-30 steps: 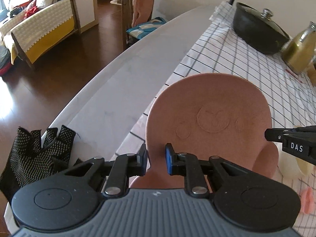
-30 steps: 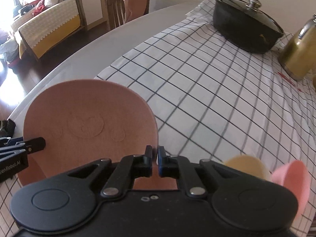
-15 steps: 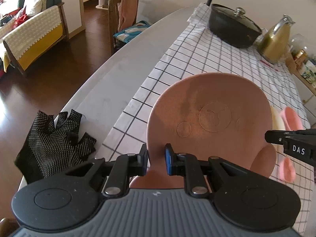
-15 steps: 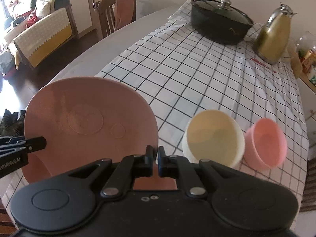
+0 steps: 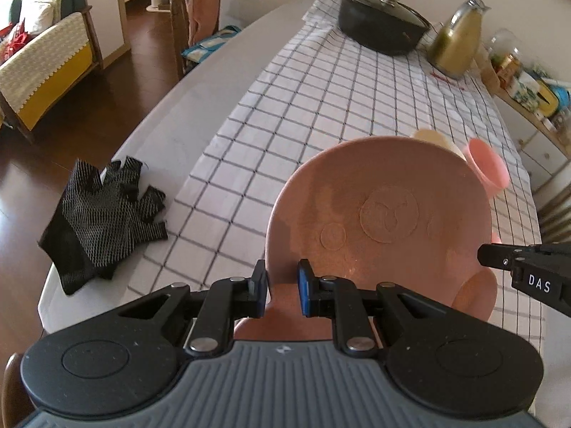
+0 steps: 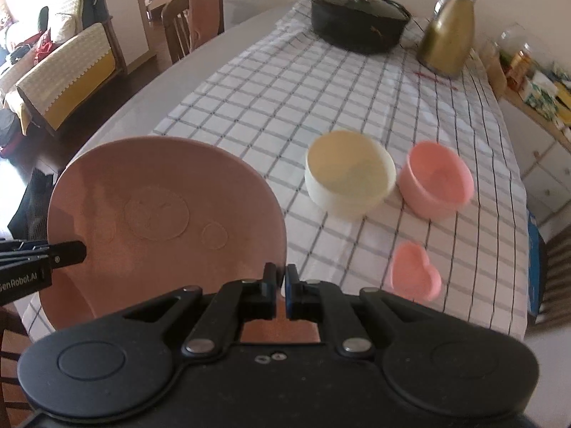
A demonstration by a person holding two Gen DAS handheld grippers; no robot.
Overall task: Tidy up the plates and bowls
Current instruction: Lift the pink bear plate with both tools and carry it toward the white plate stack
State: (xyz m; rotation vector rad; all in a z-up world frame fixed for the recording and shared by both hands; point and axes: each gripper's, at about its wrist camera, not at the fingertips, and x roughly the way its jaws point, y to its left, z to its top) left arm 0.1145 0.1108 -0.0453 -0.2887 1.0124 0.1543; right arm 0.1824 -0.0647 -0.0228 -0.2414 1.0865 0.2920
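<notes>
A large pink plate [image 5: 378, 214] with ear-like tabs is held in the air, tilted, above the checked tablecloth [image 5: 321, 100]. My left gripper [image 5: 282, 287] is shut on its lower edge. My right gripper [image 6: 281, 290] is shut on the plate's [image 6: 160, 214] other edge. A cream bowl [image 6: 349, 174], a pink bowl [image 6: 435, 182] and a small pink heart-shaped dish [image 6: 414, 278] stand on the cloth to the right; the cream bowl [image 5: 428, 135] and the pink bowl [image 5: 487, 166] peek over the plate in the left wrist view.
A black lidded pot [image 6: 357, 18] and a gold kettle [image 6: 449, 32] stand at the table's far end. A black mesh glove [image 5: 103, 221] lies at the left table edge. A chair [image 6: 192, 18] and sofa [image 6: 64, 71] are beyond the table; shelves [image 6: 535, 89] at right.
Both grippers have risen and pulled back with the plate. The bowls and the heart-shaped dish have come into view, and more of the table shows.
</notes>
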